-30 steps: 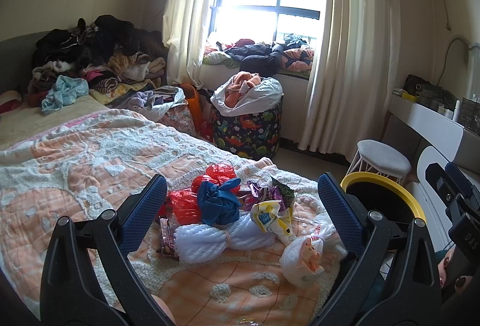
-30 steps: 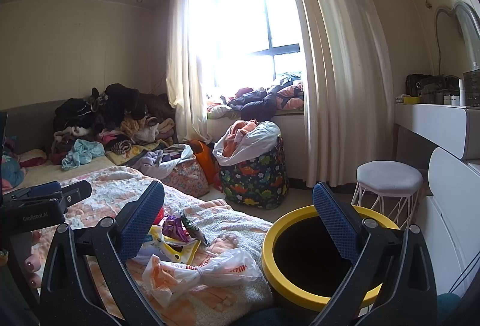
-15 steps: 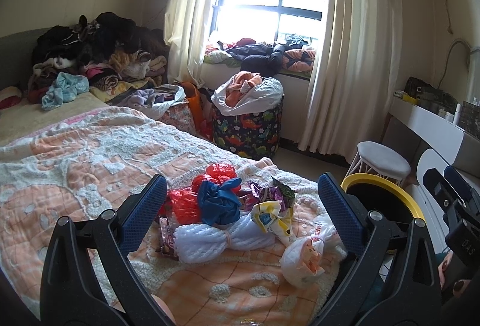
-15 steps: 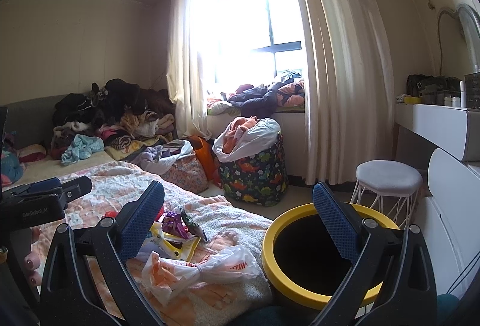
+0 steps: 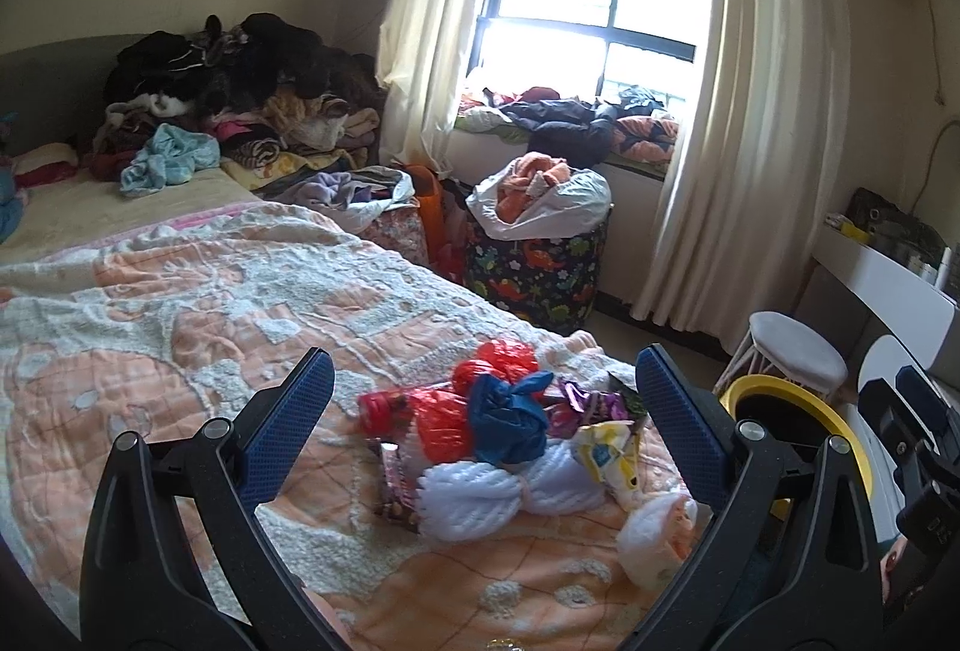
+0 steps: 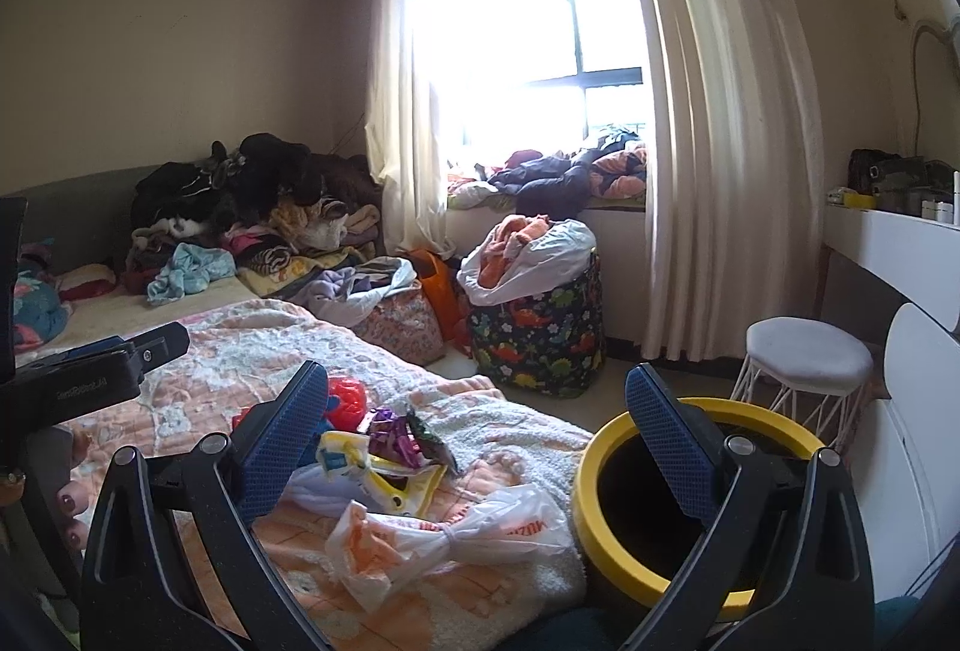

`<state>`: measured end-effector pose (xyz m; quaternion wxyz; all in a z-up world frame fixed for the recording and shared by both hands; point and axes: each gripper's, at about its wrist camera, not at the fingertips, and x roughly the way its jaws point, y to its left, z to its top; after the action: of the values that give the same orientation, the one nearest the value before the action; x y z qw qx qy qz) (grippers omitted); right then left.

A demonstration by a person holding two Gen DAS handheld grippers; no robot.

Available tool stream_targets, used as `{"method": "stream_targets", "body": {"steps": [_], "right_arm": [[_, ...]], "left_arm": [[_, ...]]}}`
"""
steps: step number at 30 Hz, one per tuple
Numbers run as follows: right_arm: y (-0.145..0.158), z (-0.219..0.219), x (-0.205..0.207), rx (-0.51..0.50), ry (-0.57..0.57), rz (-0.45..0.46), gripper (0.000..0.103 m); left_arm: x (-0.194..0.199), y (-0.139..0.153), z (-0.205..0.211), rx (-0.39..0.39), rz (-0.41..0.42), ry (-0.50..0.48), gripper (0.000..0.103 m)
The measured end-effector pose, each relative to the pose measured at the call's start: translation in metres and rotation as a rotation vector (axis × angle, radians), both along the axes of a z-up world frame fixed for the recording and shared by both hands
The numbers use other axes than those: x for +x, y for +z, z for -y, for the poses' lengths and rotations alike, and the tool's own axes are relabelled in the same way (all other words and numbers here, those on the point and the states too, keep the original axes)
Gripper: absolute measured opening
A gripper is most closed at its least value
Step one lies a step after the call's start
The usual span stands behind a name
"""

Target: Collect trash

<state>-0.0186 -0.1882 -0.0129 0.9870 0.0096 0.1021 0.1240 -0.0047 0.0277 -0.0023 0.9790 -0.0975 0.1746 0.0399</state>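
Note:
A heap of trash lies on the bed's near corner: a blue bag [image 5: 509,420], red bags [image 5: 441,417], a white knotted bag [image 5: 510,489], a yellow-white wrapper [image 5: 606,456] and a white-orange tied bag [image 5: 657,531] [image 6: 444,531]. My left gripper [image 5: 480,423] hangs open above the heap, nothing between its fingers. My right gripper [image 6: 474,447] is open too, straddling the bed edge and the yellow-rimmed black bin [image 6: 690,495] [image 5: 792,411] beside the bed. Purple wrappers [image 6: 393,435] lie behind the yellow wrapper [image 6: 372,471].
The bed [image 5: 180,315] has an orange-white blanket and a clothes pile [image 5: 240,93] at its head. A dinosaur-print hamper [image 6: 540,333], a white stool [image 6: 807,357] and a white desk [image 6: 894,243] stand around the bin. A person's hand [image 6: 66,495] holds the left gripper.
The left gripper has tilted slightly upward and shifted, so the trash heap sits lower between its fingers. The right gripper has barely moved. Both stayed open.

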Motion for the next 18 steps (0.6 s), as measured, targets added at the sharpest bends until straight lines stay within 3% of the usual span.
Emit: {"method": "stream_targets", "body": {"steps": [9,18], "right_arm": [[-0.010,-0.022,0.028,0.011,-0.009,-0.142,0.097],[-0.036,-0.025,0.057,-0.024,-0.137,-0.311,0.097]], "left_arm": [[0.007,-0.006,-0.031,-0.024,-0.019,0.050,0.093],[0.044,-0.016,-0.037,-0.059,-0.083,-0.019,0.093]]}}
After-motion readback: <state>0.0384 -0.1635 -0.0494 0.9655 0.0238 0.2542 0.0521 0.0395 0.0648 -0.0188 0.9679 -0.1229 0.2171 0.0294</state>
